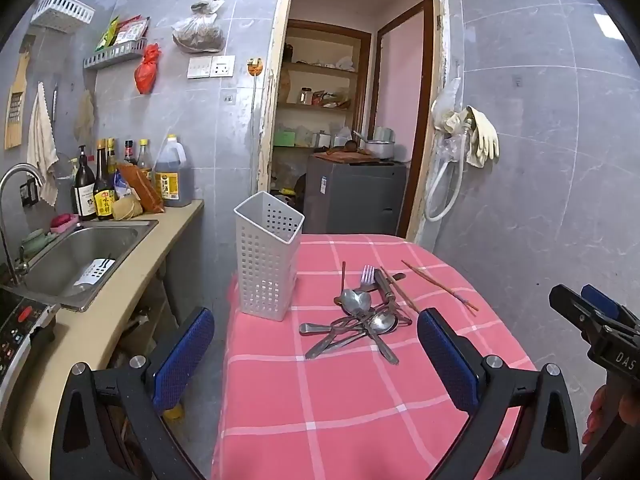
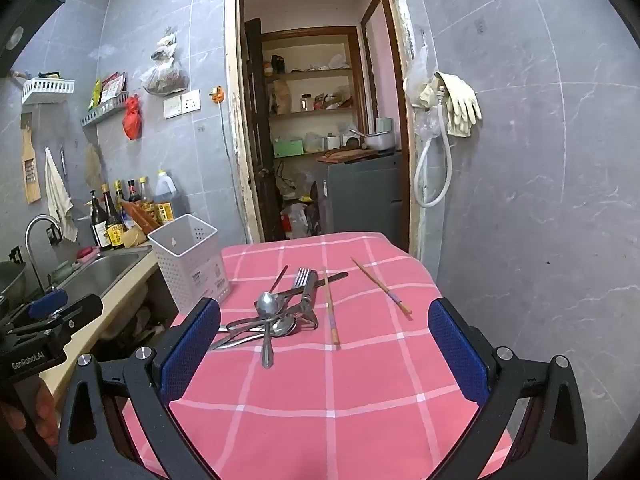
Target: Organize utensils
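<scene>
Both grippers, left and right, hover over the near edge of the tabletop, fingers spread wide and holding nothing. Sorting appears not yet begun: the white holder at the far left corner looks empty. Steel cutlery lies tangled mid-table; two chopsticks lie loose beside it.

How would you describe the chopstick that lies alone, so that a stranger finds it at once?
Look at the pink checked tablecloth. Right of the pile of metal cutlery lie two wooden chopsticks. It is the far right chopstick, slanted and apart from everything, while the other chopstick lies close beside the pile.
</scene>
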Demonstrator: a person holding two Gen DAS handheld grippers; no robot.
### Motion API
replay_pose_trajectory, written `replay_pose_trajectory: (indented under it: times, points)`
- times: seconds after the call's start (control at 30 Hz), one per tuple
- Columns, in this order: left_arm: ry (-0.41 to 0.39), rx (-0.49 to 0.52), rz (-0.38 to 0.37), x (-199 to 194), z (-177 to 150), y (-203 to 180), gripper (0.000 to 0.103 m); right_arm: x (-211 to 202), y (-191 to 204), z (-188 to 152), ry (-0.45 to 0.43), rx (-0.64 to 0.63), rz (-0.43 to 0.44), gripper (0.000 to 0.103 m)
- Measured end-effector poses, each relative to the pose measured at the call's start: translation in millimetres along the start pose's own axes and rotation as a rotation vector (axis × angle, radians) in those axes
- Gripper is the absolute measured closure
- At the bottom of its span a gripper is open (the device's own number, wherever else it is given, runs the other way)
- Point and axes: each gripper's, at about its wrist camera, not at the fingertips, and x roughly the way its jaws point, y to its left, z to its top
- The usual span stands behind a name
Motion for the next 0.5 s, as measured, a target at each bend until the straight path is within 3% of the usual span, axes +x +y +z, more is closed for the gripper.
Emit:
replay_pose_trajectory:
  times: [0.5]
  points:
    - [-0.009,0.003,0.004,-5.4,-1.7,4.7,0.001,9.8,4.3,-5.2,0.038,-0.001,0.018,0.001]
